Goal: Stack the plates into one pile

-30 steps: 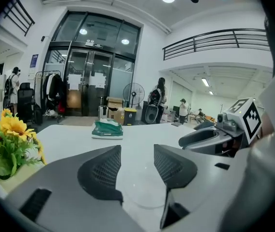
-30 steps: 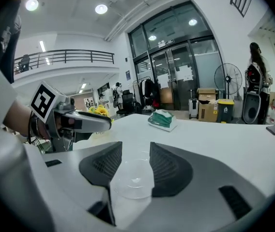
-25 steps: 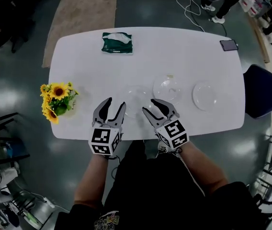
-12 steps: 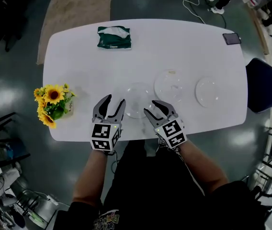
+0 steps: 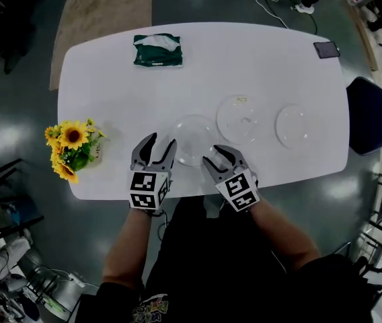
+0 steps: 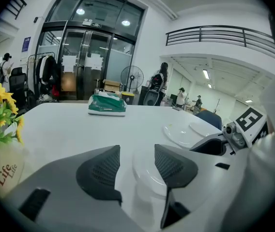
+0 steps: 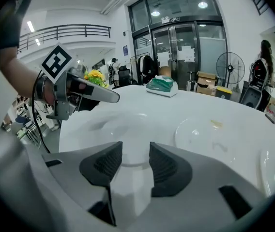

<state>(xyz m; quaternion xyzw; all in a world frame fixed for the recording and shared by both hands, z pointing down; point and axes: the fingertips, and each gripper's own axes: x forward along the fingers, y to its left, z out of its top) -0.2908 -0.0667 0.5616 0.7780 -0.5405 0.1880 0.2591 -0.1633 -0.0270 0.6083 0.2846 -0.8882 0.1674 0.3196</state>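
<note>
Three clear glass plates lie in a row on the white table (image 5: 110, 99): a left plate (image 5: 194, 140), a middle plate (image 5: 243, 120) and a right plate (image 5: 294, 126). My left gripper (image 5: 156, 150) hovers open just left of the left plate's near rim, and nothing is between its fingers. In the left gripper view that plate (image 6: 149, 166) lies by the right finger (image 6: 174, 166). My right gripper (image 5: 218, 157) is open at the plate's near right rim. In the right gripper view the left plate (image 7: 123, 134) lies just beyond the empty jaws, and the middle plate (image 7: 210, 132) sits further right.
A green tissue pack (image 5: 157, 50) lies at the table's far side. A pot of sunflowers (image 5: 72, 150) stands at the near left edge. A phone (image 5: 326, 49) rests at the far right corner, and a blue chair (image 5: 366, 123) stands beyond the right end.
Both grippers have sunk toward the table beside the left plate. Their jaws stay apart and the plates have not moved.
</note>
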